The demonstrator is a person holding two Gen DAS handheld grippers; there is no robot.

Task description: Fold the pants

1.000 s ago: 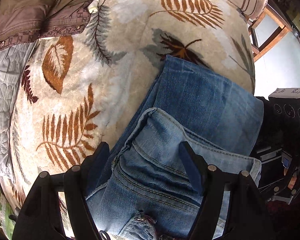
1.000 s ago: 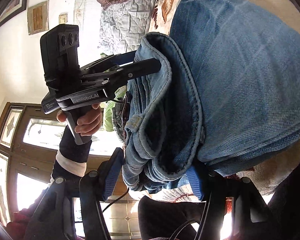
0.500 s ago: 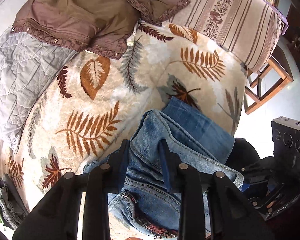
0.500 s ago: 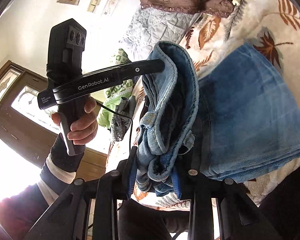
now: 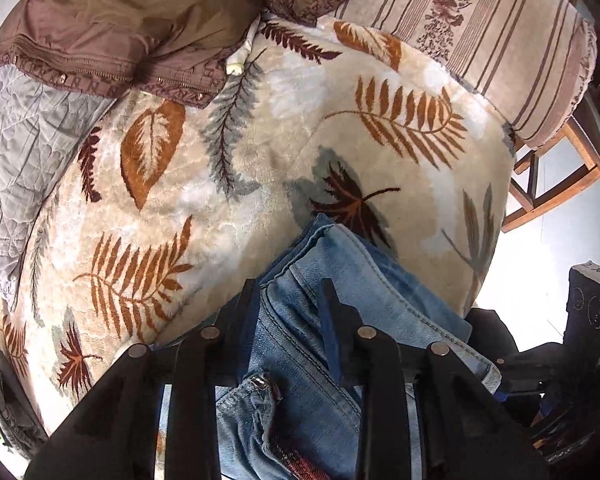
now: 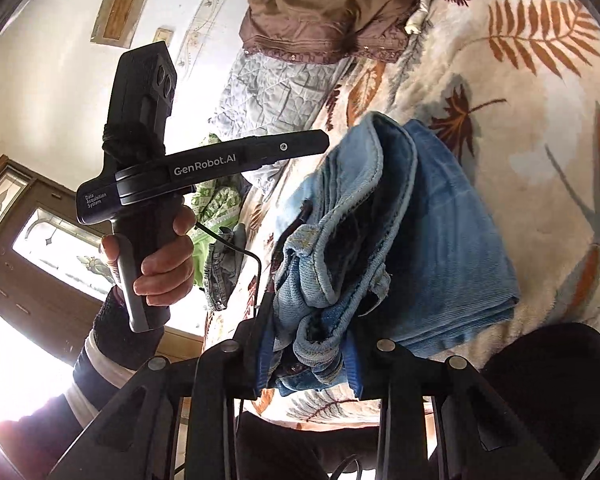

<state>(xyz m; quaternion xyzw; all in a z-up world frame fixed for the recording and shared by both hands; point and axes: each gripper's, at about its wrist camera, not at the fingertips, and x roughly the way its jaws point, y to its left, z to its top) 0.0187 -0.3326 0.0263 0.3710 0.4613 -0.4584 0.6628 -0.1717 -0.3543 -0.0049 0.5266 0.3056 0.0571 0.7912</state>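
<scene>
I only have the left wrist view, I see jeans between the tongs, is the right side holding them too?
Observer: Yes. The right tongs are shut on the bunched waistband of the jeans, at the near edge.
Operator: Can you see my left tongs from there?
Observer: Yes. The left tongs reach the jeans' upper fold from the side, and a hand grips their handle.
Operator: What's behind that hand?
Observer: A wooden door with patterned glass, bright daylight coming through.
</scene>
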